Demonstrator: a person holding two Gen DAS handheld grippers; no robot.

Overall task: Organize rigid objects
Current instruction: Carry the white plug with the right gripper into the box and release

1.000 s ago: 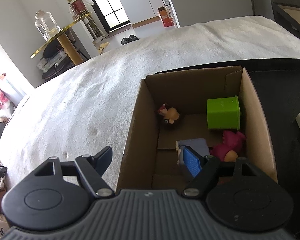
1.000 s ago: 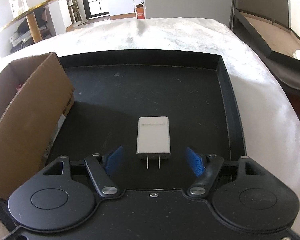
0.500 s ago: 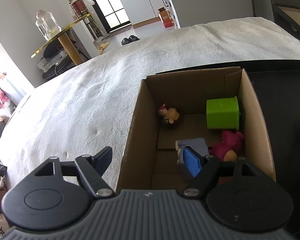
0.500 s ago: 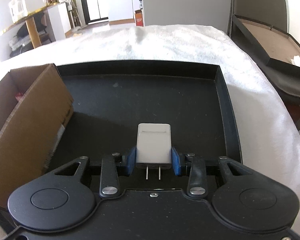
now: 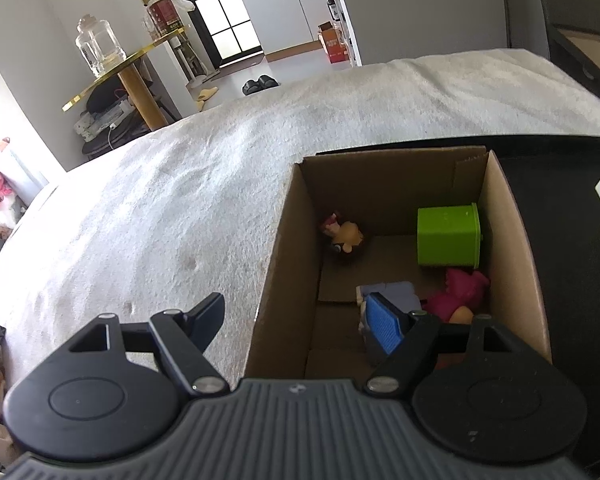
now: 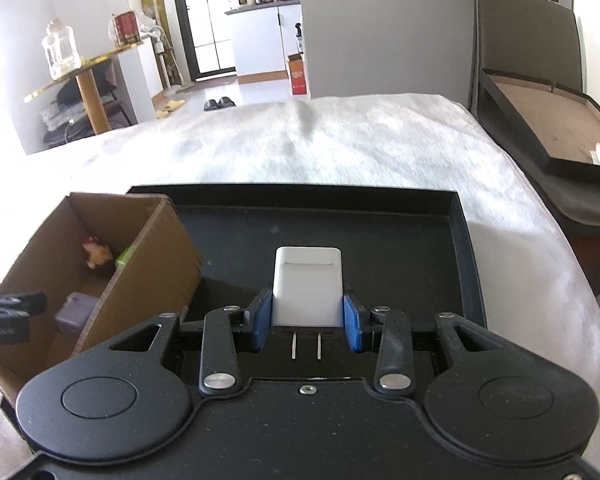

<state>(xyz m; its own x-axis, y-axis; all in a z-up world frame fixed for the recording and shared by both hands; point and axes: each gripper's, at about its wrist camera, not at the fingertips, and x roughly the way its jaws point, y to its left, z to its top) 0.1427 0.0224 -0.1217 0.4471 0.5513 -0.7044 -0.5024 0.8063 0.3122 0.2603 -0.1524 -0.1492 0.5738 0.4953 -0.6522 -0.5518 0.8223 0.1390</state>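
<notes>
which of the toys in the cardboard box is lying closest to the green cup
The pink plush toy. It lies right below the green cup, by the same right wall of the cardboard box. The small doll sits across at the left wall.

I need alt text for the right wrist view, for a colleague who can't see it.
The right tool is shut on a white plug-in charger, prongs pointing toward the camera, above a black tray. At left, an open cardboard box holds small toys; a white blanket lies beyond.
</notes>
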